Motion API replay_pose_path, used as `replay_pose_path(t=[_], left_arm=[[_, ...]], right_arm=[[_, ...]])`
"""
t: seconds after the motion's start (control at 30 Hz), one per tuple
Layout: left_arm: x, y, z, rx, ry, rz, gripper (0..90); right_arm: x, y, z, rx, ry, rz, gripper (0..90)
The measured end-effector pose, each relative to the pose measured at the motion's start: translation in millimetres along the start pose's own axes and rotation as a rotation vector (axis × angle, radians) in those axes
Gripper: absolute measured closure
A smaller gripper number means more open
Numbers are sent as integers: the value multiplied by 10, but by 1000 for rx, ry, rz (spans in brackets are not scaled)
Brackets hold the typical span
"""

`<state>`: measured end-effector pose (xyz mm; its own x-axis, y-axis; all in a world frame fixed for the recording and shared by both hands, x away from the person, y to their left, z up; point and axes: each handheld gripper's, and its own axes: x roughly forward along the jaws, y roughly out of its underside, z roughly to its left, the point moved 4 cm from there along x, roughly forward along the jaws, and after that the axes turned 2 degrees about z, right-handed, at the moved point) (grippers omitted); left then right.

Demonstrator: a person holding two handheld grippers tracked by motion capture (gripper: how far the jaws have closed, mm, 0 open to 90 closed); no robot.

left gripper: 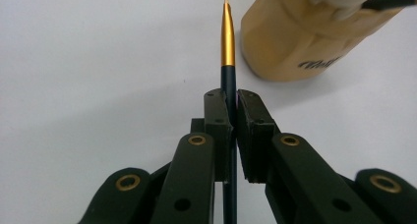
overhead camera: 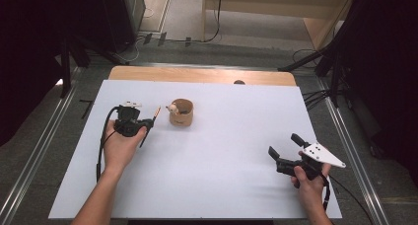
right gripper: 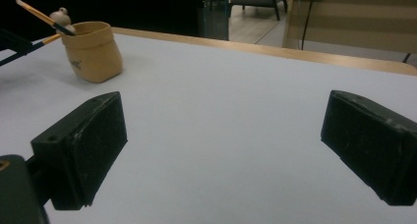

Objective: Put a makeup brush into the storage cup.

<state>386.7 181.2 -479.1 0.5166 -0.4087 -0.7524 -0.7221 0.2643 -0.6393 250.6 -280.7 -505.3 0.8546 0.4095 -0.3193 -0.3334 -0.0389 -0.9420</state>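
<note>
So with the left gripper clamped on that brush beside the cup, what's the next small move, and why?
Probably lift the brush a little and carry it over the cup rim. The left gripper is shut on its dark handle, the gold tip is beside the cup's wall rather than above the opening, and another brush already stands inside.

recording lab or studio: white-topped table (overhead camera: 212,175) on metal rails (overhead camera: 29,166), black stands, floor cables (overhead camera: 315,96) at upper right.

Two brushes (left gripper: 227,37), one tan holder (overhead camera: 181,112), two grippers (overhead camera: 285,156)
</note>
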Motion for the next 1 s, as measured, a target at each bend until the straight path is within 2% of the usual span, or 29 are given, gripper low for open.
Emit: replay_pose_path(t=[0.1,0.23,0.27,0.4,0.53,0.77,1.0], left_arm=[[-82,-7,-14,0,13,-46,848],[-179,-26,-48,-6,45,-103,848],[-209,-36,-69,-2,55,-126,847],[-276,-54,-155,25,65,-168,848],[-308,-69,-217,31,77,-200,847],[-336,-93,-328,39,127,-239,847],[-329,-109,-481,58,184,-275,847]], right_arm=[[51,-62,107,-7,-26,-8,40],[109,-160,236,12,-53,-13,52],[126,-190,270,13,-58,-14,53],[205,-311,419,23,-75,-17,74],[312,-406,592,24,-95,-22,103],[537,-509,875,24,-144,-7,132],[744,-614,1084,40,-131,19,173]])
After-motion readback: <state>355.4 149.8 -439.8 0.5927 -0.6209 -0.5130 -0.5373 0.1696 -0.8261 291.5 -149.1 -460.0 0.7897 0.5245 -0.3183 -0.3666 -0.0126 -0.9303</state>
